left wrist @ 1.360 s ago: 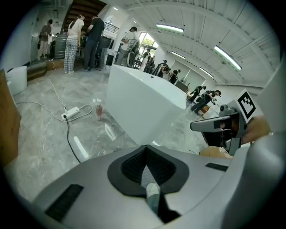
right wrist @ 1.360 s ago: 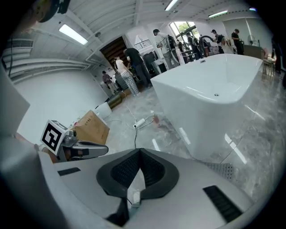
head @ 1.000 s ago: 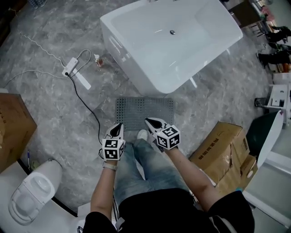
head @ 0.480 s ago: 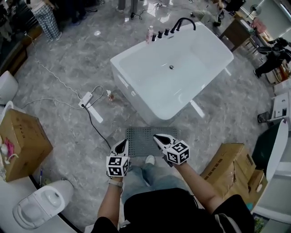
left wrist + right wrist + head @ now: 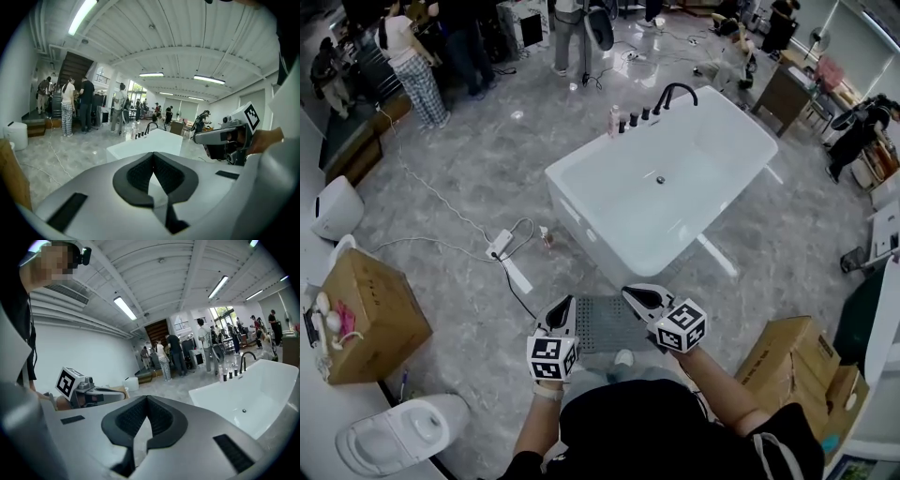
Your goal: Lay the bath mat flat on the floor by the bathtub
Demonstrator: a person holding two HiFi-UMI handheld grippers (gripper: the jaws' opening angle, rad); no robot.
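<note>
A grey bath mat [image 5: 611, 322] lies flat on the floor in front of the white bathtub [image 5: 666, 187], partly hidden behind my two grippers in the head view. My left gripper [image 5: 563, 306] hangs above the mat's left edge, shut and empty. At the mat's right side my right gripper [image 5: 634, 293] is held up too, shut with nothing in it. Both gripper views look level across the room: the left gripper [image 5: 152, 157] faces the bathtub [image 5: 147, 144], and the right gripper [image 5: 146, 401] has the bathtub [image 5: 255, 394] at its right.
Cardboard boxes stand at the left [image 5: 370, 314] and right [image 5: 797, 361]. A power strip [image 5: 499, 246] with cables lies left of the tub. A toilet [image 5: 398, 433] sits at the lower left. Several people stand at the far side [image 5: 412, 66].
The head view has tilted up and back: the tub and mat have slid down the picture and more of the room shows. Both grippers have risen, staying shut.
</note>
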